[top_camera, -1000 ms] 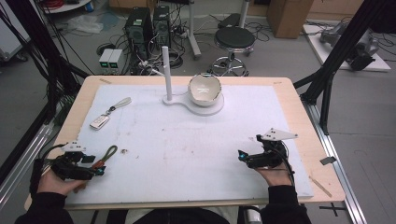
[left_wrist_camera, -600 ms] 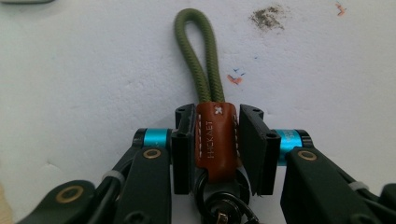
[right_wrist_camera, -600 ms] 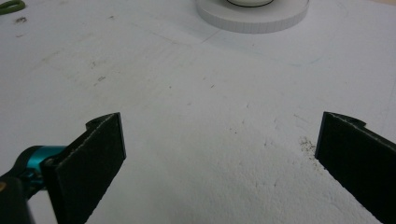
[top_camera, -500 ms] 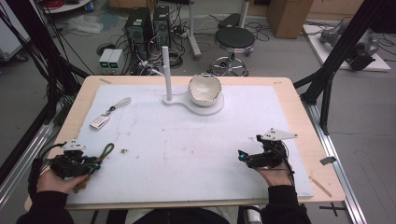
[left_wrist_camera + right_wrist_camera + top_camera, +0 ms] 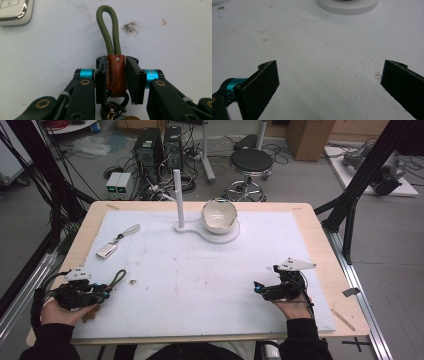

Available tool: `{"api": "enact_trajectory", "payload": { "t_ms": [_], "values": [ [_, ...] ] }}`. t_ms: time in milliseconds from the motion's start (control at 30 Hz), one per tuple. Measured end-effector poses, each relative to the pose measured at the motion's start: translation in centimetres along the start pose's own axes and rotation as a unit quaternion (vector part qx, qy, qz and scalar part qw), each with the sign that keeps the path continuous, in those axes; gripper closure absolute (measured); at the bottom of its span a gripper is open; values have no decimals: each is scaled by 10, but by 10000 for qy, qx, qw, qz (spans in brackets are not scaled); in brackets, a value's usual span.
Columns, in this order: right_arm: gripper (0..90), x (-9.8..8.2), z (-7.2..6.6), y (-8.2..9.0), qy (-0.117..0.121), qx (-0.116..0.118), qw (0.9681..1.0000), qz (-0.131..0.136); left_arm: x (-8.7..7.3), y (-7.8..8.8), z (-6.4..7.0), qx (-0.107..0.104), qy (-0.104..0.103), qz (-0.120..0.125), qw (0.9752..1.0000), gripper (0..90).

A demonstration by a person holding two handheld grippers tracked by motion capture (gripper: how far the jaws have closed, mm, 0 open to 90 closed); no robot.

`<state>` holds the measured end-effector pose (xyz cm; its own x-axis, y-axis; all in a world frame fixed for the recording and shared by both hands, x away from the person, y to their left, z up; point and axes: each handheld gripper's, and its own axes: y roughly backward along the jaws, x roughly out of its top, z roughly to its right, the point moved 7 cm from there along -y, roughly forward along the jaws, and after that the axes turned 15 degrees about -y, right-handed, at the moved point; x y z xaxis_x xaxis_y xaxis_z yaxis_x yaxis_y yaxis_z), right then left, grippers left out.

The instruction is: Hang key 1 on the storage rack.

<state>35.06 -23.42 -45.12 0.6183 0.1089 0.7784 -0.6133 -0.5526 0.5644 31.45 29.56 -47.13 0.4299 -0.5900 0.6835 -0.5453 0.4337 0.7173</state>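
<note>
Olive-green cord and brown leather first, from the high view: a short cord loop (image 5: 116, 278) lying on the white tabletop (image 5: 200, 285) near the front left corner, its near end at the tip of the left tool (image 5: 104, 293). Further right, well apart from it, the right tool (image 5: 258, 288) low over bare surface near the front edge. Beyond, a white key fob (image 5: 106, 251) on its pale strap, then a white post (image 5: 178, 195) and a tilted bowl (image 5: 218, 215) sharing a flat white stand at the far side. Around all that, a grey floor with a black stool (image 5: 252, 160), computer towers (image 5: 155, 145) and tangled cables. On to the left gripper view: left tool (image 5: 116, 82) with jaws just closed in, both pads now pressed flat against the sides of the leather tab (image 5: 115, 75), loop pointing straight away, a dark metal ring (image 5: 113, 107) hanging below the tab. Probably a firm enough hold for lifting the strap off the surface, though not yet raised. Scuffed white surface with a dark smudge (image 5: 130, 26) beside the loop and a corner of the fob at top left. Last, the right gripper view: right tool (image 5: 332, 85) spread wide, nothing between the pads, just scratched white tabletop and the stand's round base (image 5: 348, 6) at the top.
</note>
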Motion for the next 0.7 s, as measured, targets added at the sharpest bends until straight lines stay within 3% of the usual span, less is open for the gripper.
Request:
{"api": "enact_trajectory", "payload": {
  "t_ms": [233, 400, 567, 700],
  "values": [
    [7, -2, 0, -4, 228, -143, 9996, -61, 16, 7, 2, 68, -16, 333, 9994, 713],
    [7, -1, 0, -3, 205, -144, 9997, -38, 25, 9, 6, 49, 39, 429, 9991, 713],
    [7, -2, 2, -3, 177, -170, 9997, -49, 46, 16, 7, 85, -3, 744, 9972, 712],
    [7, -1, 2, -3, 122, -133, 9998, -73, 56, 17, 5, 75, -48, 820, 9966, 713]
  ]
}}
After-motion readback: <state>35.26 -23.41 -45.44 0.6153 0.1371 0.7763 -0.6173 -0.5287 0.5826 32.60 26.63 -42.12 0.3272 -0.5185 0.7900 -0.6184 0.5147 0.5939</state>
